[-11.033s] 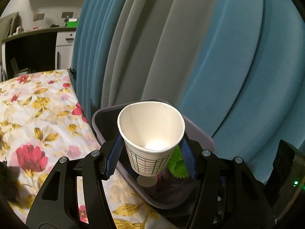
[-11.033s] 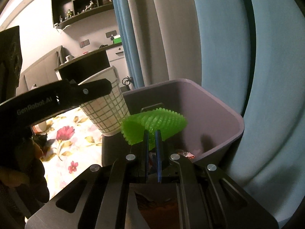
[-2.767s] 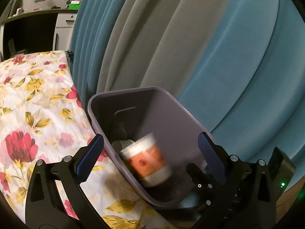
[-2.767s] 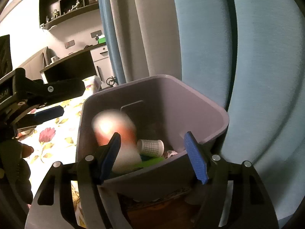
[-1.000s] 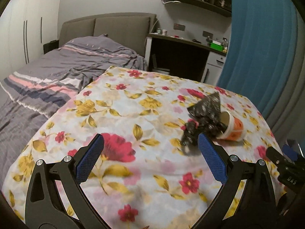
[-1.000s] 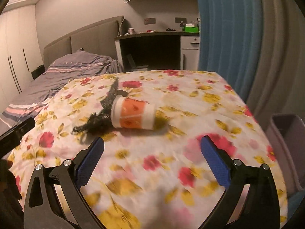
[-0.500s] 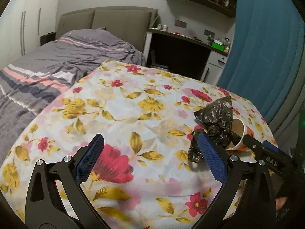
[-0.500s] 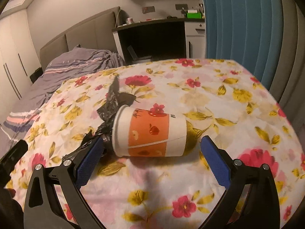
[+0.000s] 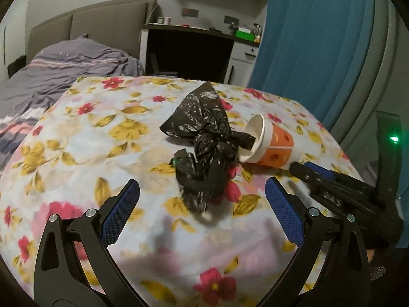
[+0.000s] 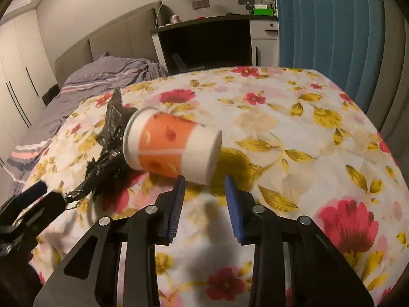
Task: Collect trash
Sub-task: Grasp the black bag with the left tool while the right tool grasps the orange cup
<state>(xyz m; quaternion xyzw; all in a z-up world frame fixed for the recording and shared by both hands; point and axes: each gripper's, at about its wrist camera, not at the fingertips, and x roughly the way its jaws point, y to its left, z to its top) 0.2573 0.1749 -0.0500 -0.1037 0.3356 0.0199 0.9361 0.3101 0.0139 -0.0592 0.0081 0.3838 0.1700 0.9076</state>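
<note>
Orange paper cup (image 10: 171, 145) is seen on its side on the floral bedspread (image 10: 294, 133), black plastic bag (image 9: 204, 140) touching it at 9 o'clock. Neither is collected yet. Right gripper (image 10: 205, 199), jaws just narrowed, is not yet clamped on the cup's base; left gripper (image 9: 202, 215) is held wide, empty.

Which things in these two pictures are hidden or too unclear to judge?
- Inside of the cup: right view shows only its outside; in the left view the bag covers part of the mouth.
- Whether the right gripper touches the cup: its fingertips end at the cup's base, contact unclear.
- Green bit beside the bag: left view, too small.
- Items on the desk: both views, too far away.
</note>
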